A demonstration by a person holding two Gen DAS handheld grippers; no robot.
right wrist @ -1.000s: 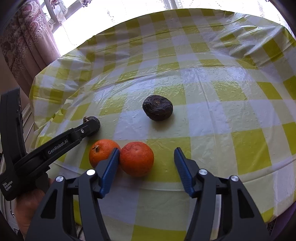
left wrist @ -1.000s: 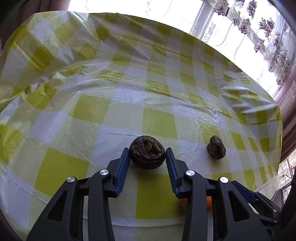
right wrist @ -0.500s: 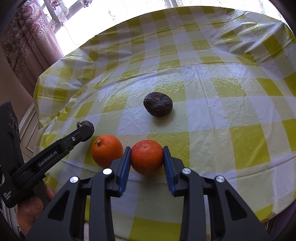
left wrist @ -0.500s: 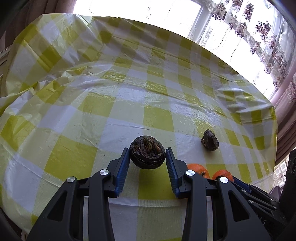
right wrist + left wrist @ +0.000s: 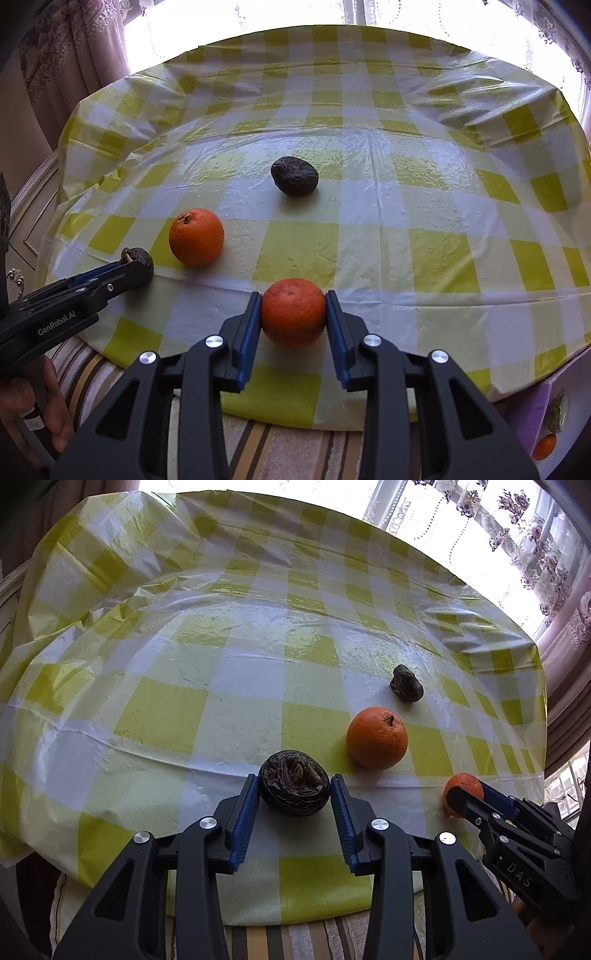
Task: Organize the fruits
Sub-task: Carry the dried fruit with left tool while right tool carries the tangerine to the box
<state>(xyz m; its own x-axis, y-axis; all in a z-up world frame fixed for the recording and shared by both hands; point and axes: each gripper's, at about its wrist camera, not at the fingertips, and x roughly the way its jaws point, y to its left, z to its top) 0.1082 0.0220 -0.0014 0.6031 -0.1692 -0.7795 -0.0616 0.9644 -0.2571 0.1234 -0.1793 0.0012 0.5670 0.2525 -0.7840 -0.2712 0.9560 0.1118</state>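
Note:
My left gripper (image 5: 294,794) is shut on a dark wrinkled fruit (image 5: 294,788) and holds it above the near edge of the table. My right gripper (image 5: 293,314) is shut on an orange (image 5: 293,313), also lifted near the table's front edge. In the left wrist view the held orange (image 5: 461,788) shows at the right, gripped by the other tool. A second orange (image 5: 376,737) lies on the yellow checked cloth; it also shows in the right wrist view (image 5: 196,237). Another dark wrinkled fruit (image 5: 294,180) lies further back, also in the left wrist view (image 5: 406,684).
The round table (image 5: 443,221) is covered by a glossy yellow-and-white checked cloth. Curtains and bright windows stand behind it. A striped cushion (image 5: 280,446) lies below the table's front edge. A purple box (image 5: 546,417) with fruit pictures sits at the lower right.
Both grippers have lifted and pulled back toward the table's front edge with their fruit. The right gripper closed on its orange a second ago. The second orange is now apart from the held one.

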